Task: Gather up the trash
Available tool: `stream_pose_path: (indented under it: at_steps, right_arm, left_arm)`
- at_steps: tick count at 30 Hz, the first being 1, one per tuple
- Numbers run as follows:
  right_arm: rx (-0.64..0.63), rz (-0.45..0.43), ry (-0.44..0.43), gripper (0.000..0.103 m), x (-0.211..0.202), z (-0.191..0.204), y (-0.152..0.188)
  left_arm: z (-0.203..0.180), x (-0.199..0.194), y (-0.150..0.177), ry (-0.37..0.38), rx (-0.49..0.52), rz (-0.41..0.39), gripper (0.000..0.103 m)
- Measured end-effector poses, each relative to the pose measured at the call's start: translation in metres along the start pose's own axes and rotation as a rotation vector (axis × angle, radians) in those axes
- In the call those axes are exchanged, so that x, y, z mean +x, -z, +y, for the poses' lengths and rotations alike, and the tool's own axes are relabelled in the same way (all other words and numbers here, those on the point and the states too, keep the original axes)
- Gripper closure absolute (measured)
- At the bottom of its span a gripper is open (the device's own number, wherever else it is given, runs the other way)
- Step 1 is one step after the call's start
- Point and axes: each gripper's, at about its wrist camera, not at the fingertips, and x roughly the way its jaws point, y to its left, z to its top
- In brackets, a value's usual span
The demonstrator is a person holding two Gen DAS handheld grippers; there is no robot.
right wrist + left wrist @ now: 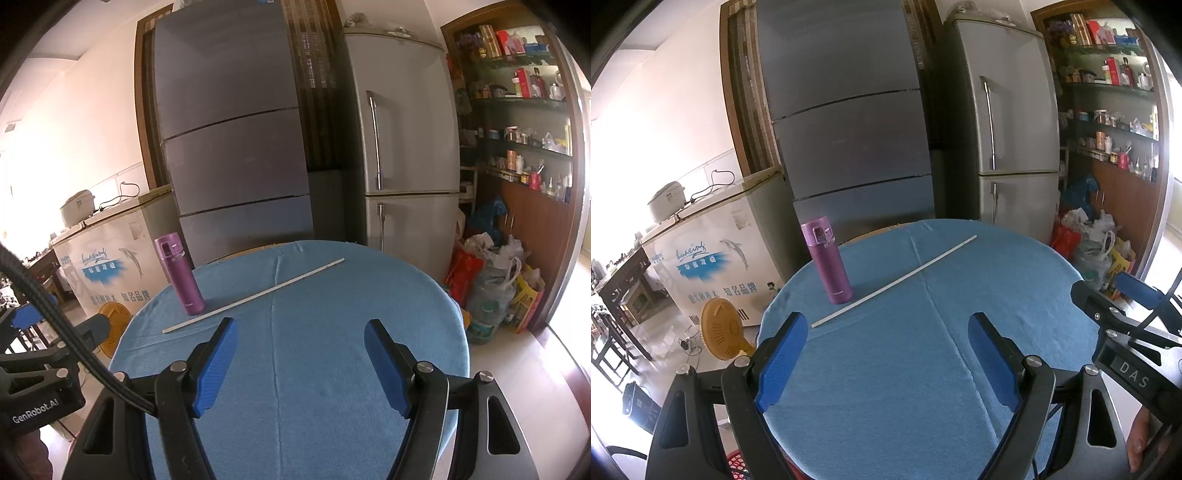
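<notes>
Stick (pixel 894 281), thin and white, lies diagonally across the blue tabletop (pixel 1015 295), just beside the purple bottle (pixel 827 264). Left gripper (pixel 886 360) and right gripper (pixel 301 365) hover over the near edge, jaws apart, empty. Looks pre-approach. Next: low, flat pinch on the stick; avoid tipping the bottle.

The black left gripper with blue pads (pixel 888 362) is tipped downward, its two fingers spread wide with nothing between them. Beside it on its right, the matching black right gripper with blue pads (pixel 301 367) points the same way, jaws likewise apart and empty. A hand (pixel 1141 443) shows at the lower right edge, behind the right gripper's frame.
</notes>
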Motion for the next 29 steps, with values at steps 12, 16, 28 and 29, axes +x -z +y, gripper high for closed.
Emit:
stream_pose_path:
  at_steps: [12,16,28,29]
  right_arm:
    - [0.016,0.007,-0.006,0.029,-0.001,-0.007,0.001]
    - [0.023,0.007,-0.006,0.029,-0.001,-0.009,0.000]
    - [0.022,0.060,0.023,0.029,0.026,-0.012,0.013]
    - [0.020,0.068,0.035,0.029,0.036,-0.014,0.019]
  left_arm:
    - [-0.006,-0.003,-0.002,0.004,0.014,-0.001,0.014]
    - [-0.008,-0.004,-0.001,0.006,0.019,-0.004,0.014]
    - [-0.001,0.055,0.021,0.046,-0.019,0.115,0.014]
    - [0.000,0.071,0.029,0.034,-0.018,0.136,0.014]
